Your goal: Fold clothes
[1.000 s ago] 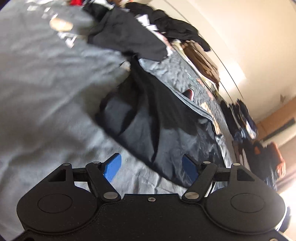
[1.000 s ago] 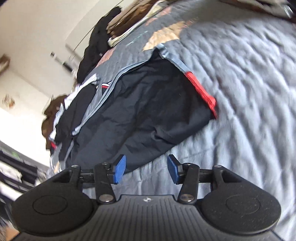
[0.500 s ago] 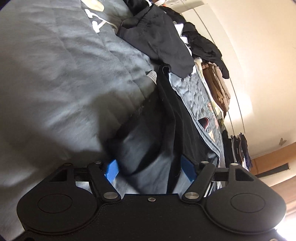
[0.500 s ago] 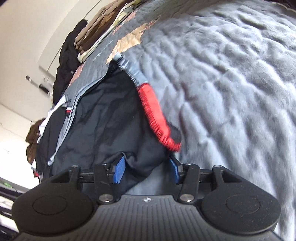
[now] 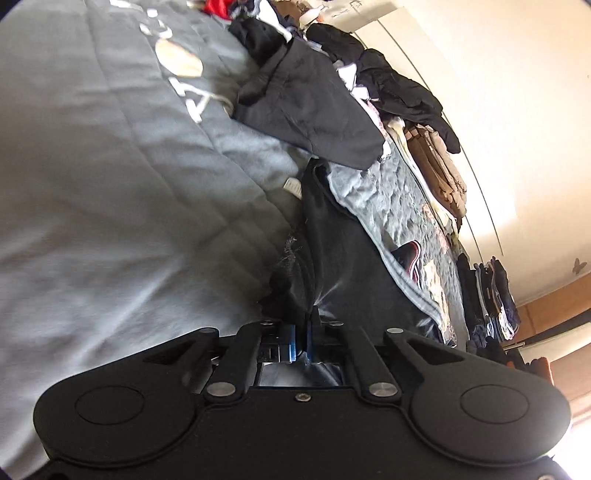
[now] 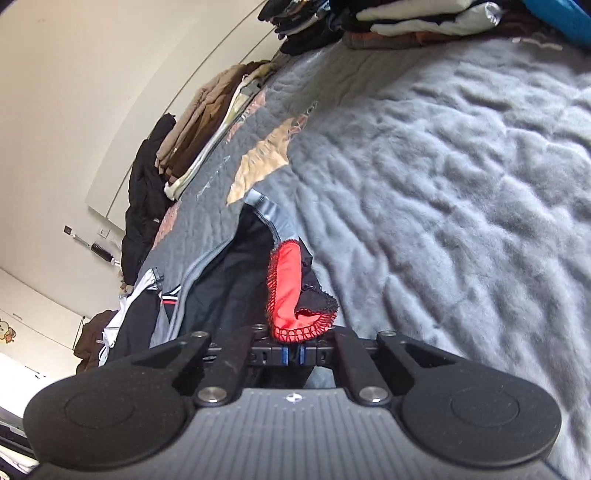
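A dark garment [image 5: 347,266] with a grey band and a red hem lies spread on the grey bedspread [image 5: 110,206]. In the left wrist view my left gripper [image 5: 302,341] is shut on a bunched near corner of that garment, the blue pads pinching the cloth. In the right wrist view the same dark garment [image 6: 229,280] shows its red hem [image 6: 286,295] folded over at the near corner. My right gripper [image 6: 293,355] is shut on the cloth just below the red hem.
Another dark garment [image 5: 314,110] lies further back on the bed, beside a pile of clothes [image 5: 399,88]. Folded brown and beige clothes [image 6: 207,122] are stacked along the far bed edge by the wall. Folded stacks [image 6: 424,18] sit at the back right.
Both grippers moved forward onto the dark garment's near corners and closed from wide open to shut on the cloth. The red hem has curled over at the right gripper.
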Available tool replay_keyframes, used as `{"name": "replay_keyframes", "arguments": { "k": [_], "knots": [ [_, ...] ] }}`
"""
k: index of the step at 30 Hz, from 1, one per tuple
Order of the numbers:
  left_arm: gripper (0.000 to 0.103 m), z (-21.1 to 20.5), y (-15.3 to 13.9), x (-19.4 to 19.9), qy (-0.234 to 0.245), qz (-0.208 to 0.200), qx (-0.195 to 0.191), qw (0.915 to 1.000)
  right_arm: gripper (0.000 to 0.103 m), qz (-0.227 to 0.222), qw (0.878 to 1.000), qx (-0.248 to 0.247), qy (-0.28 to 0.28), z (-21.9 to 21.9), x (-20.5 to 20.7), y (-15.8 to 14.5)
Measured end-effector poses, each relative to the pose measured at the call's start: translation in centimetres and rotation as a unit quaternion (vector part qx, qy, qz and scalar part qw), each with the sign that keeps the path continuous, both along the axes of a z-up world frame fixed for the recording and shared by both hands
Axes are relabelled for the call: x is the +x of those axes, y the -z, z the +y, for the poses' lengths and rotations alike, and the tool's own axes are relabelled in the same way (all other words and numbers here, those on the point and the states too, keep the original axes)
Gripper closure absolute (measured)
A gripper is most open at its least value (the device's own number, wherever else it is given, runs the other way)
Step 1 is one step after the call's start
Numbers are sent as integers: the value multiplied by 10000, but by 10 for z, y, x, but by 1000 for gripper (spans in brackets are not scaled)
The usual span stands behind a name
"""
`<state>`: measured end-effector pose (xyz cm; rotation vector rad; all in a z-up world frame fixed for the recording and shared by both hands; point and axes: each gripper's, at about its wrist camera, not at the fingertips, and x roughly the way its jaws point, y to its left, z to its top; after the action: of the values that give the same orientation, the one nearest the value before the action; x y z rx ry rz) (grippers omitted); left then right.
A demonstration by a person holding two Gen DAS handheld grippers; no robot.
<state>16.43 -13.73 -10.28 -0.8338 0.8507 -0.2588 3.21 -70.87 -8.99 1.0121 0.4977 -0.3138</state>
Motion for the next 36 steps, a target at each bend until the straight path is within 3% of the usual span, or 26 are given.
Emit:
{"name": "replay_keyframes", "arguments": {
  "k": [6,12,15,20,22,24,25,28,32,34,36],
  "knots": [
    [98,18,-23,-41,295,112,360,9989,98,12,9999,32,-163,15,-48,-29],
    [98,35,-37,-102,507,343,832,9946,98,102,9995,109,-269,43,-129,-47],
    [98,35,-34,-139,750,622,1159,9885,98,347,9983,-11,-459,58,-169,-52],
    [98,30,-39,-184,1206,641,1524,9788,98,991,9877,-470,-1116,78,-219,-59],
    [93,22,-31,-190,1482,760,2100,9634,96,1327,9782,-734,-1421,83,-228,-62],
    [69,10,-27,-194,1754,804,3108,9307,90,1905,9588,-1117,-1787,88,-230,-60],
    [54,8,-30,-198,1785,747,3401,9203,84,2230,9453,-1383,-1938,91,-230,-58],
    [46,21,-52,-217,1845,-22,3602,9145,69,2701,9144,-2085,-2180,93,-239,-63],
    [22,36,-80,-218,1849,-904,3754,9037,57,2543,8924,-2883,-2362,89,-251,-93],
    [20,26,-85,-211,1935,-1309,4292,8725,54,2392,8810,-3268,-2447,86,-243,-107],
    [20,9,-81,-199,2186,-1705,4856,8291,51,2211,8683,-3663,-2511,87,-231,-116]
  ]
}}
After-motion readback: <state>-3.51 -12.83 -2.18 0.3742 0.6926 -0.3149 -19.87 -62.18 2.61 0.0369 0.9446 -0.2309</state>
